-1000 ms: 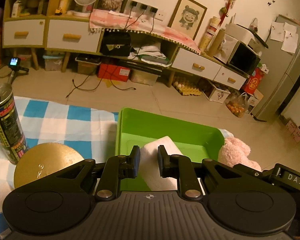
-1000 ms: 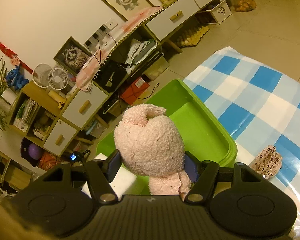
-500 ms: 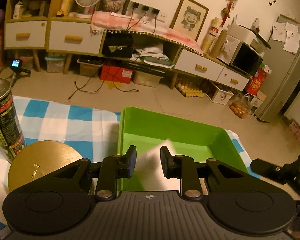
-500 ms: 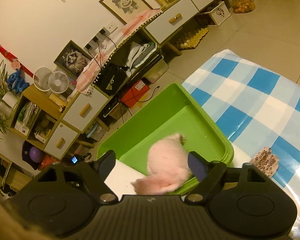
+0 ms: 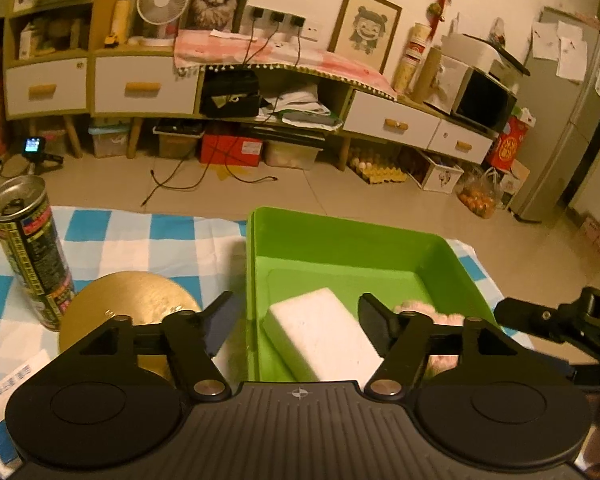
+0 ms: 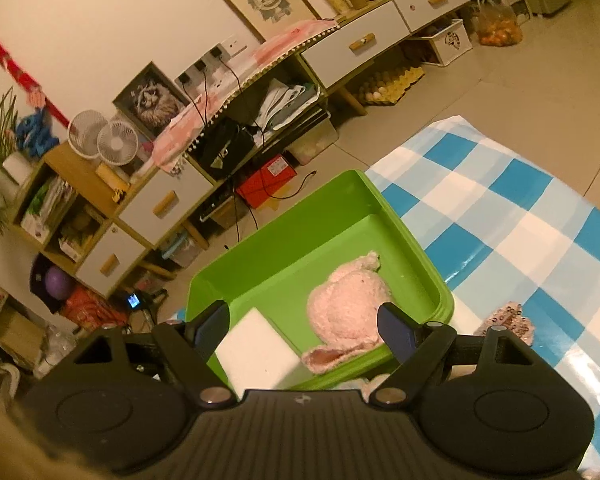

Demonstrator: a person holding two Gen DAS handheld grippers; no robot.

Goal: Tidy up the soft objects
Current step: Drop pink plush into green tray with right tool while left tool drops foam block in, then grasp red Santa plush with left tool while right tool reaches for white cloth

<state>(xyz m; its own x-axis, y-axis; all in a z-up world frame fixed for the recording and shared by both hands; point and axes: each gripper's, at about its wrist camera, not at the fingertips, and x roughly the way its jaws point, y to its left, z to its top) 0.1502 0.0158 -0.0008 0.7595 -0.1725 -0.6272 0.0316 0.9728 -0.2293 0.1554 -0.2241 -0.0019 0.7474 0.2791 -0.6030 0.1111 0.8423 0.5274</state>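
A green bin (image 5: 340,236) (image 6: 416,248) stands on the checkered cloth. A white foam block (image 5: 320,334) (image 6: 256,354) lies in its near part. A pink plush toy (image 6: 346,310) lies in the bin beside the block; only its edge (image 5: 414,306) shows in the left wrist view. My left gripper (image 5: 296,314) is open above the block, touching nothing. My right gripper (image 6: 302,328) is open above the bin, empty, with the plush below and between its fingers.
A tall drink can (image 5: 30,250) and a gold round disc (image 5: 128,304) sit left of the bin. A paper slip (image 5: 8,388) lies at the near left. A sequined pouch (image 6: 510,320) lies right of the bin on the blue-white cloth (image 6: 520,220).
My right gripper opened and dropped the pink plush into the bin. My left gripper opened and let go of the white block, which now lies in the bin.
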